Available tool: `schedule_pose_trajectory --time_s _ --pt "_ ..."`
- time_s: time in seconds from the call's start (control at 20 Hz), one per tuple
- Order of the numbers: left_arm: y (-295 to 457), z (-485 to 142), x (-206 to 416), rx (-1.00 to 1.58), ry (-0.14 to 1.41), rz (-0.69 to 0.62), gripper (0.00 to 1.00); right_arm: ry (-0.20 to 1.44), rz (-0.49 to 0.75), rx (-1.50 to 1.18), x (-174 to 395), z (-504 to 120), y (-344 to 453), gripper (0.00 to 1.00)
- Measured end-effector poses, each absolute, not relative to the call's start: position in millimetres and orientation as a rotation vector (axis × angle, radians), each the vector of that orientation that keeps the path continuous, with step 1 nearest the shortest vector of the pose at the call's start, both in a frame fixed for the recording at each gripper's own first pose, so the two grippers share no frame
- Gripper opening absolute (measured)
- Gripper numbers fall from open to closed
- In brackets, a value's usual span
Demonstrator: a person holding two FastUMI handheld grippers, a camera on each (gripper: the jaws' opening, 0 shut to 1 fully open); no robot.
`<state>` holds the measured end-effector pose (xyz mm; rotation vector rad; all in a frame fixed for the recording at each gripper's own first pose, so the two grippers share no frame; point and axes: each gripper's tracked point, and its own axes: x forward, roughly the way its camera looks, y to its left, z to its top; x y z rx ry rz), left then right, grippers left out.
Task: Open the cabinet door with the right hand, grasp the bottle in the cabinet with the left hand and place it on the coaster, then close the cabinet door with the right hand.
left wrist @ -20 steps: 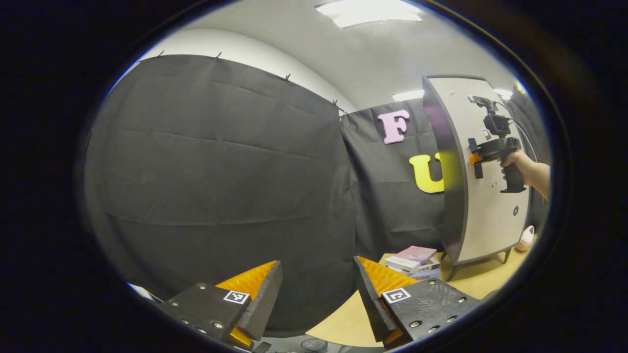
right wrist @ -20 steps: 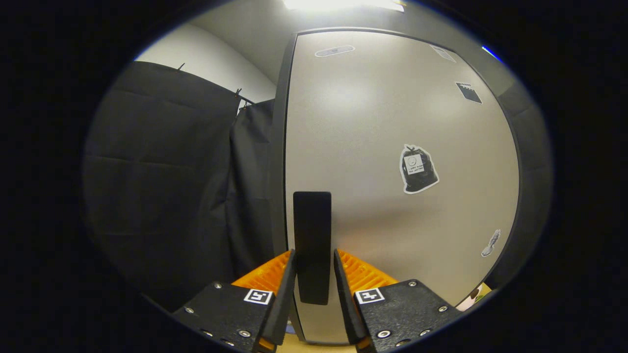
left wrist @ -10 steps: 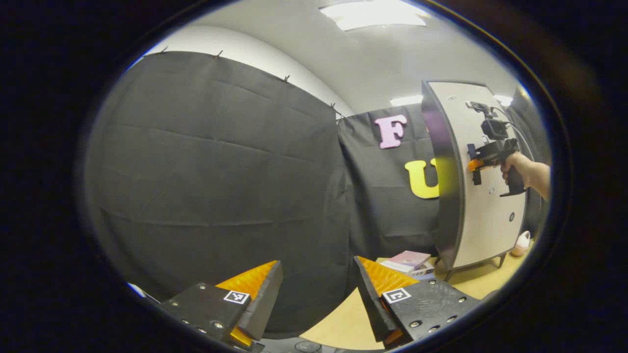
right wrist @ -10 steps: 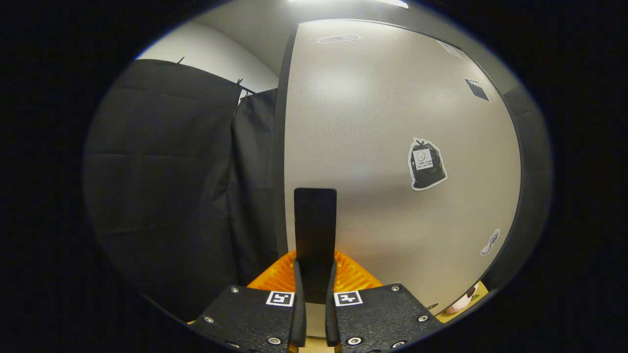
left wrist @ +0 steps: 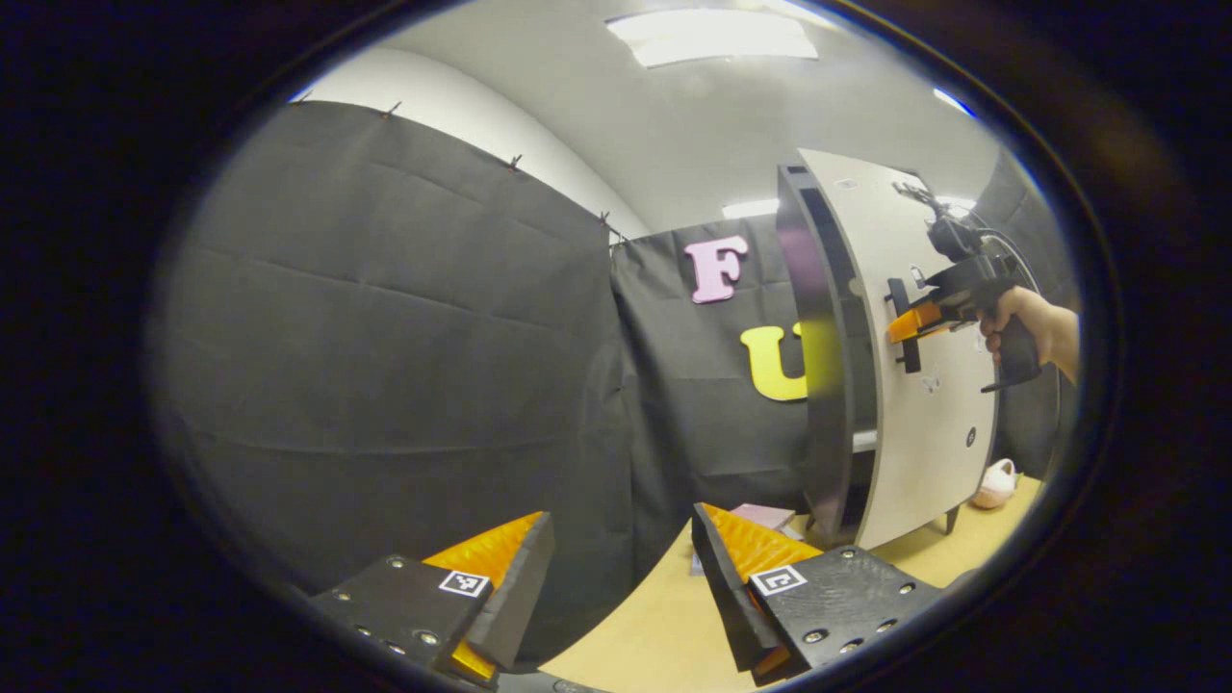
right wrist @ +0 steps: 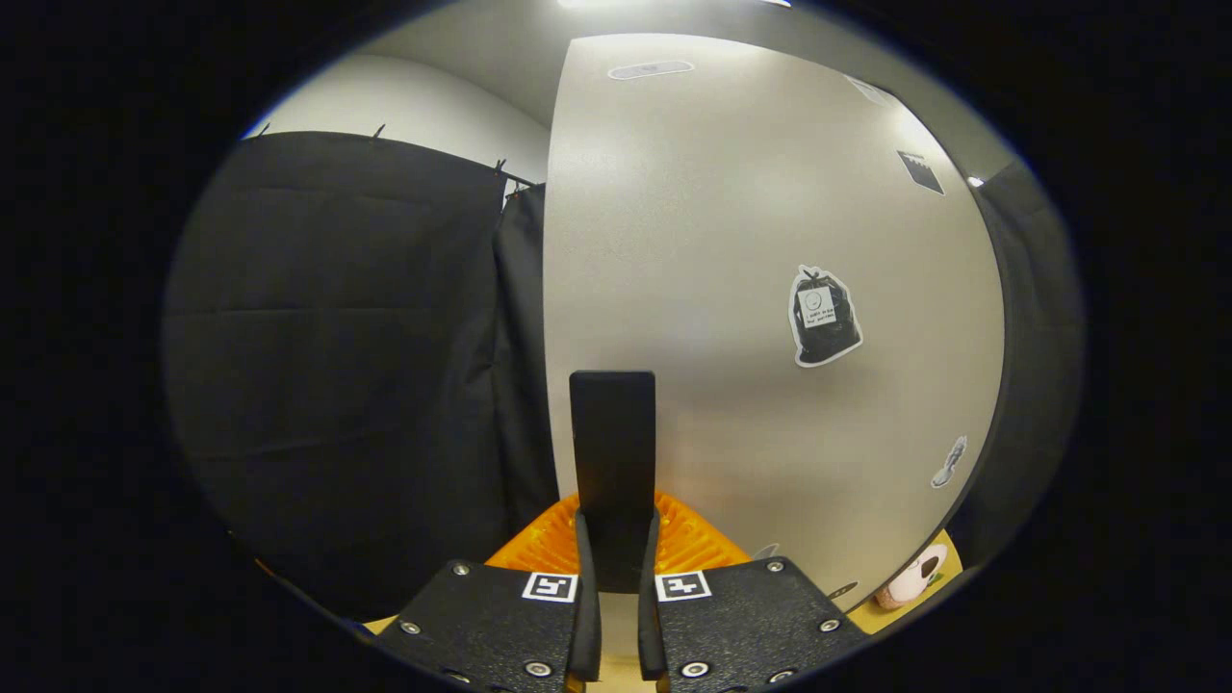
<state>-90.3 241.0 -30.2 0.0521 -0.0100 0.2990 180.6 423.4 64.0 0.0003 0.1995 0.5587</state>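
Pale grey laminate covers the cabinet door (right wrist: 770,289), which is seen partly swung out from the dark cabinet body (left wrist: 818,385) in the left gripper view, a gap with a light shelf edge showing between them. A black upright handle (right wrist: 613,462) is fixed near the door's free edge, and it is pinched between the two fingers of the right claw (right wrist: 613,616), which are pressed onto its lower part from either side. In the left gripper view the same right claw is seen at the handle, held by a hand (left wrist: 1020,322). A sticker of a black bag (right wrist: 824,316) is stuck to the door face. The bottle and the coaster cannot be made out. The left claw (left wrist: 624,558) is held well apart from the cabinet, its fingers spread wide with nothing between them, above the tan counter (left wrist: 654,626). A pink object (left wrist: 991,472) lies on the counter beside the cabinet's foot.
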Motion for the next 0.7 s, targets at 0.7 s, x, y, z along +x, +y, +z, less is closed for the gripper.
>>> schedule_pose_trajectory --time_s 0.7 --pt "139 0 -81 0.059 -0.038 0.196 0.85 0.216 0.728 0.020 160 66 399 0.16"
